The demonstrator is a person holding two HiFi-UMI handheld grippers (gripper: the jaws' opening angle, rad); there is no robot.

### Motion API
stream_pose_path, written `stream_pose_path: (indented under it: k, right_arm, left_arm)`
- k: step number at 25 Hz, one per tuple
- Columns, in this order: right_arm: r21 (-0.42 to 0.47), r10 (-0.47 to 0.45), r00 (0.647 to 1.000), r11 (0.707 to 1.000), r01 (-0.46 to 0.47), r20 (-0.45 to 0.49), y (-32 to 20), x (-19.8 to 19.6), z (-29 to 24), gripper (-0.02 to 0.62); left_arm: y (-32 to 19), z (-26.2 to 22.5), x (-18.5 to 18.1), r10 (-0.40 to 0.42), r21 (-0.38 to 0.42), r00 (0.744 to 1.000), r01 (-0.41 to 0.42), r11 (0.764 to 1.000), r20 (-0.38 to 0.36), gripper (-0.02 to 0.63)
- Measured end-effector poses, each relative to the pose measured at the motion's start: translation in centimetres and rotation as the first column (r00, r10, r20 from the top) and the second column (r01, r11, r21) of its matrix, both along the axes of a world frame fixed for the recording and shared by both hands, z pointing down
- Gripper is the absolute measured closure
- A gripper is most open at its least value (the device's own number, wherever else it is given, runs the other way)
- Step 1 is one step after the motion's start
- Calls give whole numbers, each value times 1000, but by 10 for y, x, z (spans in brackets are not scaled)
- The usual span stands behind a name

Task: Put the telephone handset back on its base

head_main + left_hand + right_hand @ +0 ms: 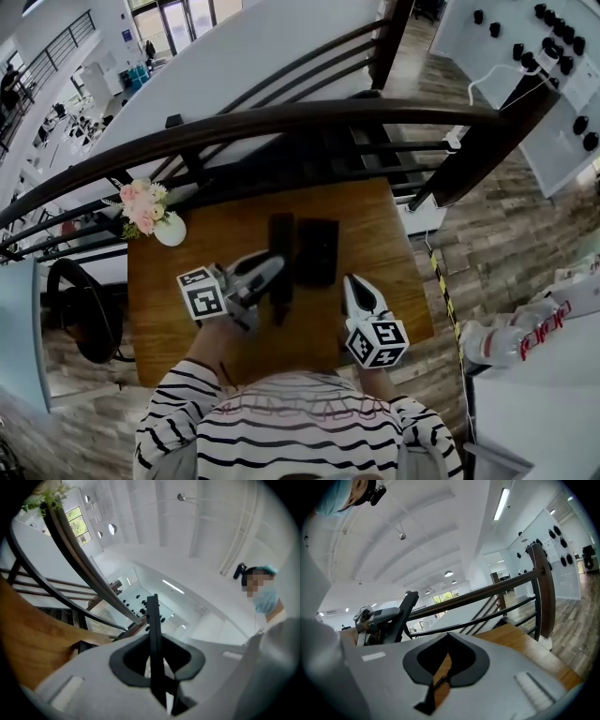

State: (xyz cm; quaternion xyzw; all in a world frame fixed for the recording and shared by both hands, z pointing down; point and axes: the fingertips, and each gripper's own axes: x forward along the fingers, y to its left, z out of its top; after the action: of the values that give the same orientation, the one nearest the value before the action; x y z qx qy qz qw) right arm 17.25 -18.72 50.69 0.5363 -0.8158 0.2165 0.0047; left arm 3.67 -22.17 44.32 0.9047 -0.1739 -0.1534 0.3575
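Note:
In the head view the long black telephone handset point(280, 253) is just left of the black base point(318, 250) on the wooden table point(187, 253). My left gripper point(275, 273) is shut on the handset from the left, about its middle. The left gripper view shows the handset point(153, 630) edge-on between the pads. From the right gripper view the handset point(406, 612) looks raised and tilted. My right gripper point(350, 282) rests near the table's front right, below the base; its fingertips meet with nothing between them point(448, 634).
A white vase of pink flowers point(150, 214) stands at the table's back left corner. A dark curved wooden railing point(281, 117) runs just behind the table. A black round object point(80, 314) is at the left, a white machine point(525, 333) at the right.

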Motion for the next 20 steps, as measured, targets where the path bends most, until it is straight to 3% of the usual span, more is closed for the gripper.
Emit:
stream_pose_path:
  k: [8,14,20]
  right_arm:
    - [-10,-13,1000,1000,13,13,-7,7,8,595]
    - [-23,-2,1000,1000,2,11,-7,15,14,595]
    - [-39,8,1000,999,-8,-1,-8,22,21,595]
  left_arm:
    - [-26,-5,28,55,60,998,-57,997,34,532]
    - [-38,37,47,112,-2,992,-112,994,51,532]
    - [-53,79,55,102,-84,995,-100,991,22,532]
